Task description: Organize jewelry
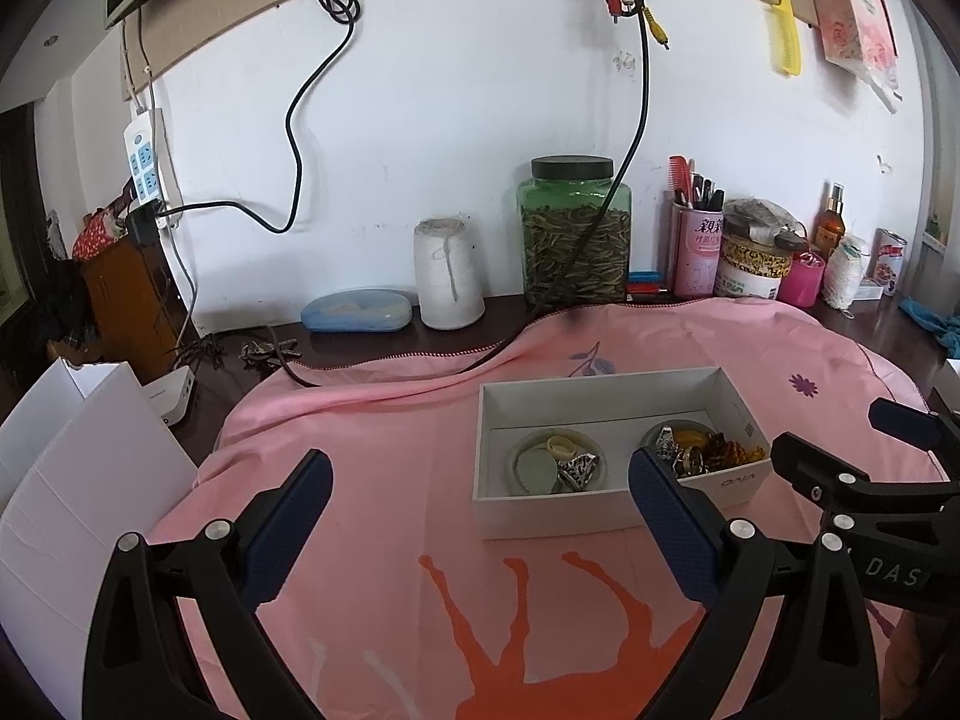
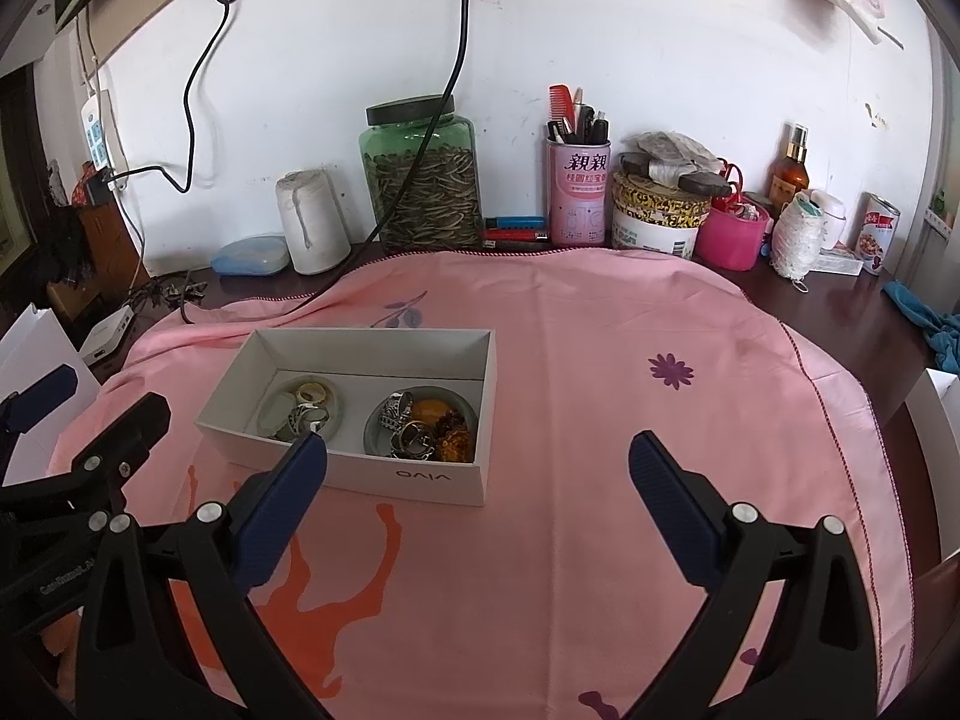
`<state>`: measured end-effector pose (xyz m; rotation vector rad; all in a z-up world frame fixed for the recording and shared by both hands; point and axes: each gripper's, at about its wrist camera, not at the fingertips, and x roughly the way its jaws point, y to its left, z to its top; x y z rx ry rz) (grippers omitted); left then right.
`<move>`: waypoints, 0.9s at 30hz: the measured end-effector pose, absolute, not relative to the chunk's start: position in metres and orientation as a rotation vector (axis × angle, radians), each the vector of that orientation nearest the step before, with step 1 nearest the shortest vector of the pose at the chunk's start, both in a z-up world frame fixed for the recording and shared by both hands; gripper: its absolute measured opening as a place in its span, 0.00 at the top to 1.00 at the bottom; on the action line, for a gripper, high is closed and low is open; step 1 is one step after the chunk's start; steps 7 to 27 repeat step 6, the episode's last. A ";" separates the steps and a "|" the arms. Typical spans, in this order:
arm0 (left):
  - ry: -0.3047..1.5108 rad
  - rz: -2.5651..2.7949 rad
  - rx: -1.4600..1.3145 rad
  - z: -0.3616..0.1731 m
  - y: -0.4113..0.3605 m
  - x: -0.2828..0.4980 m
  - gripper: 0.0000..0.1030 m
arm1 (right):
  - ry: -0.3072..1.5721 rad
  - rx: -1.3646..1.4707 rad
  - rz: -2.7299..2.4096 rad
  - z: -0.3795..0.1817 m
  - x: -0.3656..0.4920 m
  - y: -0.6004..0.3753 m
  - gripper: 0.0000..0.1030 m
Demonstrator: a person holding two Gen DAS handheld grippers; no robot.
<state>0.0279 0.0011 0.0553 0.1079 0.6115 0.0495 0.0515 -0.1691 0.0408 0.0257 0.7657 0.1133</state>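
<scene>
Both the left gripper [image 1: 480, 498] and right gripper [image 2: 477, 480] are hovering wide apart, empty; the white box [image 2: 420, 480], at 11 o'clock in the right wrist view, is holding what look like rings.

We read "vivo", upside down, on white box [image 2: 432, 476] front wall. Pink pen canister [image 2: 578, 192] bears large characters "親親", smaller print below illegible. Right gripper [image 1: 840, 438] body shows "DAS", cut off at frame edge.
</scene>
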 end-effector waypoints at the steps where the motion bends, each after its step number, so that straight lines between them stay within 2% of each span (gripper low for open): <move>1: 0.609 0.056 0.110 0.055 0.001 0.028 0.06 | 0.764 0.026 0.113 0.041 0.051 -0.169 0.07; 27: 0.613 0.062 0.114 0.054 0.000 0.029 0.06 | 0.760 0.030 0.116 0.042 0.051 -0.170 0.07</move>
